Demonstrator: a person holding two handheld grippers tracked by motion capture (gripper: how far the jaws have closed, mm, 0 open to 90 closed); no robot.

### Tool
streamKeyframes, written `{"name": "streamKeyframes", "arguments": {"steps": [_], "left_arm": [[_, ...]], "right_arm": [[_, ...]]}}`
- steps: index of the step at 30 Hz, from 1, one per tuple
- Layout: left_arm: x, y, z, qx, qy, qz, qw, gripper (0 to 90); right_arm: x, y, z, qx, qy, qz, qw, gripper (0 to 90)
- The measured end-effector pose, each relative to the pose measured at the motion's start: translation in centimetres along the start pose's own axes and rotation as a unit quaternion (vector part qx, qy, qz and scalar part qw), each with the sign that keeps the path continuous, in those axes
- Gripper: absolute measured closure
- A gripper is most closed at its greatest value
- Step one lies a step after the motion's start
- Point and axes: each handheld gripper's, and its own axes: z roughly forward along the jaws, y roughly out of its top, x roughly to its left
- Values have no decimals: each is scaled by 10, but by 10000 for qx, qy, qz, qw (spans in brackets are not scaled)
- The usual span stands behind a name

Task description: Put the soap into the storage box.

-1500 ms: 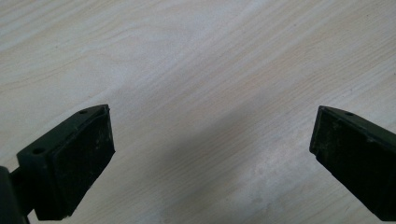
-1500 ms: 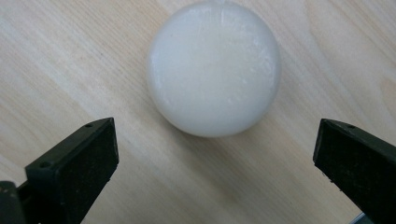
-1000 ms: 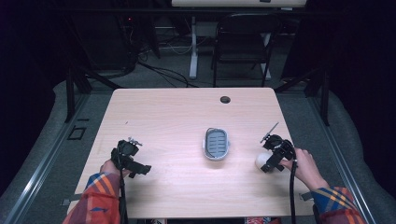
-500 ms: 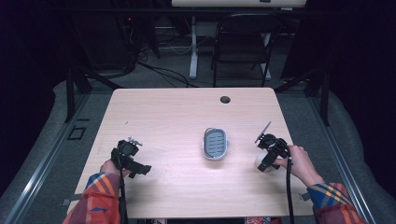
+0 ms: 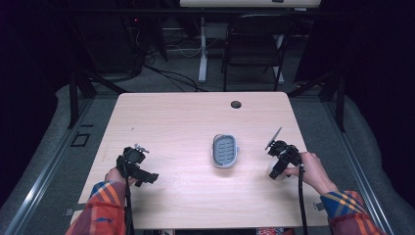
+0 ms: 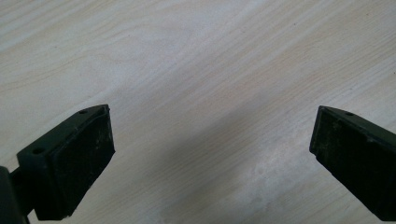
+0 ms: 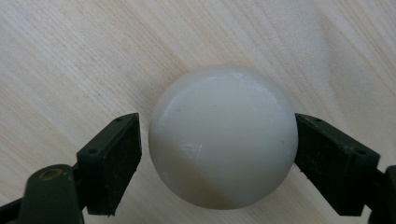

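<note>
A smooth, off-white round ball [image 7: 223, 140] was seen between the two black jaws of the right gripper [image 7: 218, 156], low on the right side of the pale wooden table [image 5: 186, 127]. The jaws had just been closing around it; in the right gripper view the right pad [image 7: 327, 161] sat against the ball's side, while a thin sliver of gap was still seen at the left pad [image 7: 114, 161], so a firm pinch could not be confirmed. In the high view the ball [image 5: 274, 171] was glimpsed as a pale patch under the right gripper [image 5: 277, 171], resting on the tabletop just right of a small oval grey tray with a slotted blue insert [image 5: 225, 151], which was placed near the table's middle.

The left gripper [image 5: 149, 178] was held over the table's near left corner, well apart from the tray. Its jaws were spread wide, and nothing but bare wood grain was shown between them in the left gripper view [image 6: 210, 163]. A small dark round hole [image 5: 236, 104] was noted near the table's far edge.
</note>
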Motion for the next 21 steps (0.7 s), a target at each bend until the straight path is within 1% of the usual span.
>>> {"name": "streamKeyframes", "arguments": {"steps": [2,4,5,7,8,11,13,18,21], "left_arm": [[0,0,0,-3,-2,-8,10000,0],[0,0,0,-4,-1,-8,10000,0],[0,0,0,-4,-1,-8,10000,0],[0,0,-1,-42,-28,-4,10000,0],[0,0,-1,-56,-30,-3,10000,0],[0,0,-1,-50,-29,0,10000,0],[0,0,-1,-45,-35,1,10000,0],[0,0,-1,-66,-60,-1,10000,0],[0,0,-1,-58,-66,6,10000,0]], "right_arm": [[-1,0,1,-29,-22,-19,10000,181],[0,1,0,110,-55,15,9999,195],[0,0,1,61,-41,47,10000,196],[-1,2,0,208,-58,-43,9998,203],[-1,2,0,230,-68,-70,9997,199],[-1,0,4,68,-38,-19,10000,203],[-1,1,4,129,-80,-39,9999,210],[-1,1,6,138,-81,-4,9999,220],[0,1,6,96,-86,40,9999,223]]}}
